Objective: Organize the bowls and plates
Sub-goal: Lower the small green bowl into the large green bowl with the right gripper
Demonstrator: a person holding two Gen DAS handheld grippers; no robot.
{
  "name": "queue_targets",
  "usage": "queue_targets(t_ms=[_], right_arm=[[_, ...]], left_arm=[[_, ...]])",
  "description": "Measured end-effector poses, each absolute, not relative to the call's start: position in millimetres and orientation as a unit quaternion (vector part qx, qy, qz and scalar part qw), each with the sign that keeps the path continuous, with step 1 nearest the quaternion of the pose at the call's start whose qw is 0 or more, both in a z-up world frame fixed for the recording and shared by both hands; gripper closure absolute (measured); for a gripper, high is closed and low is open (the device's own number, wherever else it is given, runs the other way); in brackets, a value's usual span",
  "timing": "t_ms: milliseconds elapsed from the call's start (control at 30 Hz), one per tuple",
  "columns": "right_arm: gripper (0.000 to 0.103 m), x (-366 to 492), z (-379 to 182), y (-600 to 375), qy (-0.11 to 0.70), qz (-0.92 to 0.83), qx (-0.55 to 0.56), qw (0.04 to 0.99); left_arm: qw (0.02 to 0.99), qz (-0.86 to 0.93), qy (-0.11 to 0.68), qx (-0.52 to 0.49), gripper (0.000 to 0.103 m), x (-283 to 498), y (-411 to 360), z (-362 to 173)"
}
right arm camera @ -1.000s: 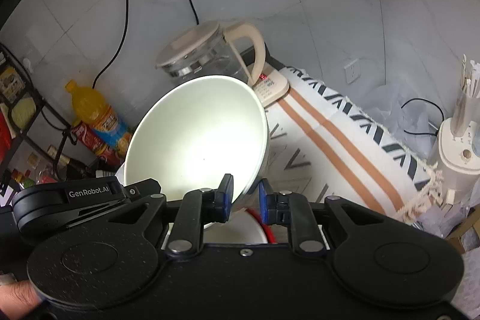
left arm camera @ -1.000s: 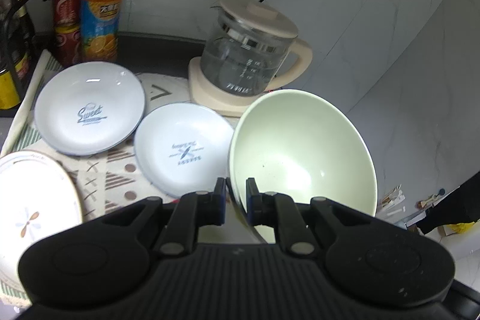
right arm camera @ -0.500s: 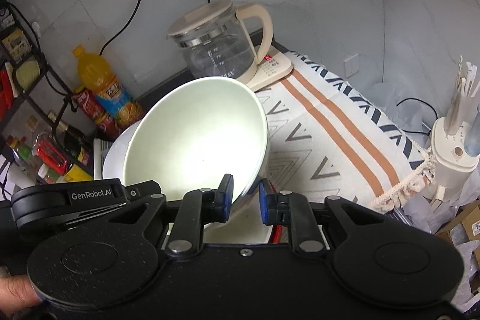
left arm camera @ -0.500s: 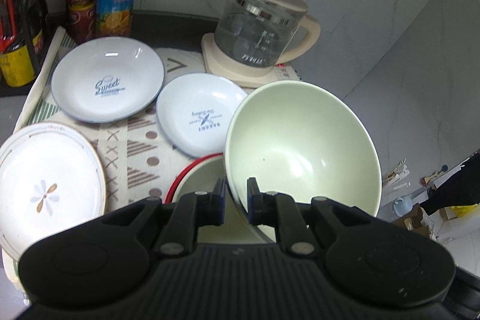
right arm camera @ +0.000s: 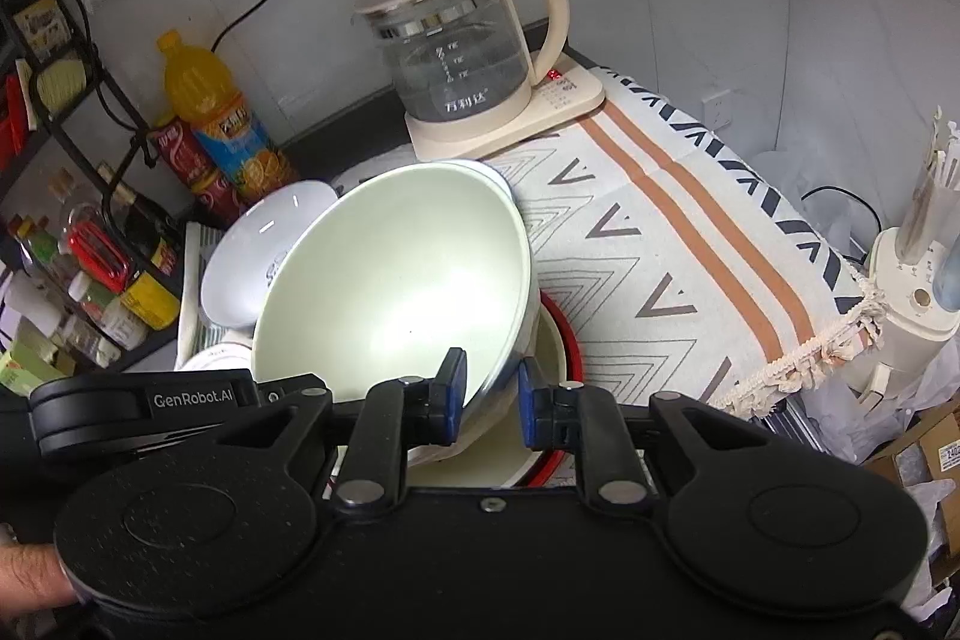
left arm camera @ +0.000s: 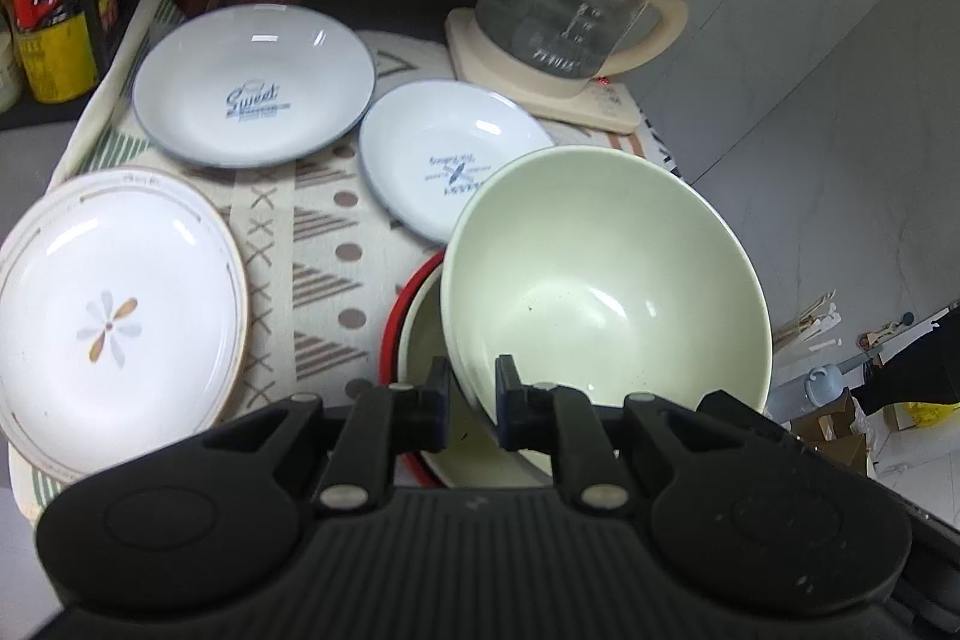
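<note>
A pale green bowl (left arm camera: 606, 280) is held tilted by both grippers. My left gripper (left arm camera: 471, 394) is shut on its near rim. My right gripper (right arm camera: 489, 394) is shut on the opposite rim; the bowl also shows in the right wrist view (right arm camera: 396, 274). Directly under it sits a red-rimmed bowl (left arm camera: 414, 334), also in the right wrist view (right arm camera: 564, 340). On the mat lie a large plate marked "Sweet" (left arm camera: 252, 85), a smaller blue-print plate (left arm camera: 444, 166) and a flower plate (left arm camera: 114, 316).
A glass kettle (right arm camera: 456, 46) on its cream base stands at the back. An orange juice bottle (right arm camera: 210, 112), red cans and condiment bottles on a rack (right arm camera: 66, 196) line the left. A striped cloth (right arm camera: 678, 244) covers the right; a white appliance (right arm camera: 912, 304) stands beyond it.
Both grippers have lowered the green bowl towards the mat, over the red-rimmed bowl. More of the plates and the cloth have come into view.
</note>
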State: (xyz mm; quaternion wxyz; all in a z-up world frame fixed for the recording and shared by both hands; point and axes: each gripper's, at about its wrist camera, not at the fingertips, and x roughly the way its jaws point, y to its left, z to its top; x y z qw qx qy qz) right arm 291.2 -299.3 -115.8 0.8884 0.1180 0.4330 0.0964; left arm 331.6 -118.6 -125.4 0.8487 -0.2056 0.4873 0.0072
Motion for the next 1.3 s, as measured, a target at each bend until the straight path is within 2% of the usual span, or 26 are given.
queue_targets(t_ms=[567,700,1000,1300], right_arm=[[0.092,315.7,-135.4,-310.1,0.451,0.079,0.152,0.876],[0.093,321.8,-135.6,-310.8,0.453,0.078,0.149,0.876],[0.094,328.3,-138.0,-310.2,0.45,0.082,0.136,0.879],[0.092,334.2,-139.4,-305.2,0.461,0.086,0.104,0.877]], left_arm=[[0.807,-0.004,0.541,-0.235,0.087,340.3,-118.5,-142.4],[0.781,-0.024,0.569,-0.257,0.072,349.2,-115.1,-144.1],[0.767,-0.01,0.582,-0.271,0.066,347.2,-100.6,-140.7],[0.779,0.022,0.568,-0.265,0.065,351.5,-84.8,-141.4]])
